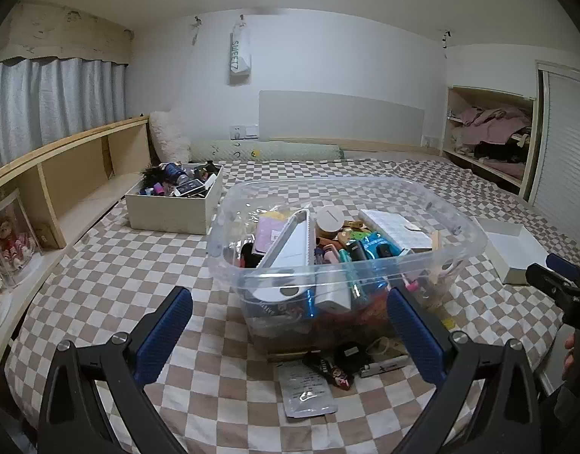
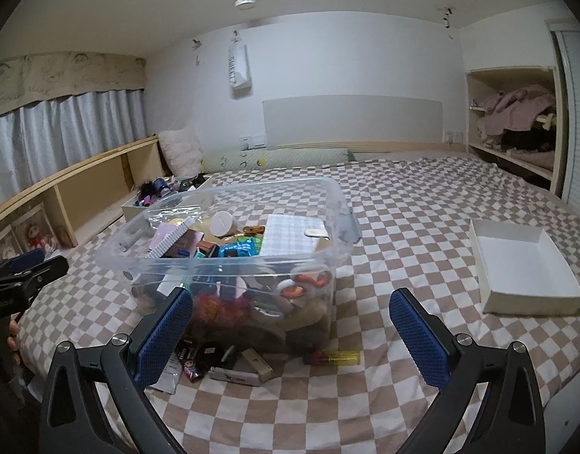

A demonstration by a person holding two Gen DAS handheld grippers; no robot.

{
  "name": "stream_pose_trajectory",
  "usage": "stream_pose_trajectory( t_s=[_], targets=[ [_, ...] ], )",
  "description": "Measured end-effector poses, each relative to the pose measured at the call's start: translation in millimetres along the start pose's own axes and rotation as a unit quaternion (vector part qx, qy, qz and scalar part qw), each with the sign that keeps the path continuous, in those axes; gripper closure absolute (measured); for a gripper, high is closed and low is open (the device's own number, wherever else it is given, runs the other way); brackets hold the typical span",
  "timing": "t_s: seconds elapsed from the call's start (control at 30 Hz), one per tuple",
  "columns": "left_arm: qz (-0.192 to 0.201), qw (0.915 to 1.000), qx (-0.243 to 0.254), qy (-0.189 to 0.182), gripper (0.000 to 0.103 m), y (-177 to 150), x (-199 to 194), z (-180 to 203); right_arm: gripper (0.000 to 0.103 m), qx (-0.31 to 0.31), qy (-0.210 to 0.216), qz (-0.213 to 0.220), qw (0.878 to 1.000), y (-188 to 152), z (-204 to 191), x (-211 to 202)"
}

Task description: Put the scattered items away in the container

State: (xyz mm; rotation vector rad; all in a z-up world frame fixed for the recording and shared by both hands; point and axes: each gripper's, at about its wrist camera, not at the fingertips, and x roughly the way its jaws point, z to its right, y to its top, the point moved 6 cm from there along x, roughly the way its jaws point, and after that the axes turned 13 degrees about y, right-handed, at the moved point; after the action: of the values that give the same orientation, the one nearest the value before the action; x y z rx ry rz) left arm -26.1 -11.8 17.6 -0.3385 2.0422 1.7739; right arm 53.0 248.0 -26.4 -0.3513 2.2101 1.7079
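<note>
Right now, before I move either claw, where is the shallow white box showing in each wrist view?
Left wrist view: the shallow white box lies at the right edge on the checked bedspread, right of the clear bin.
Right wrist view: the box sits at mid right, open and empty, well clear of the bin.
Shared landmark: the clear bin, left of the box in both.

Right gripper (image 2: 290,325) hanging wide open and empty over the checked bedspread (image 2: 403,234), clear plastic bin (image 2: 229,265) crammed with odds and ends just ahead-left, yellow tube (image 2: 337,358) and small packets (image 2: 214,369) lying at its base, empty white box (image 2: 524,265) off right, left gripper (image 2: 32,268) peeking in far left.
</note>
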Motion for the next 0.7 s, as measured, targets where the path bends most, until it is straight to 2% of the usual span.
stream_pose_trajectory(
  t_s=[0.33, 0.7],
  targets=[
    [0.004, 0.9998, 0.007, 0.016, 0.000, -18, -1, -5, 0.000, -0.014, -0.003, 0.000, 1.000, -18, 2, -4],
    [0.008, 0.9996, 0.002, 0.026, 0.000, -24, -2, -10, 0.000, -0.021, 0.001, 0.006, 1.000, -22, 0, -7]
  ],
)
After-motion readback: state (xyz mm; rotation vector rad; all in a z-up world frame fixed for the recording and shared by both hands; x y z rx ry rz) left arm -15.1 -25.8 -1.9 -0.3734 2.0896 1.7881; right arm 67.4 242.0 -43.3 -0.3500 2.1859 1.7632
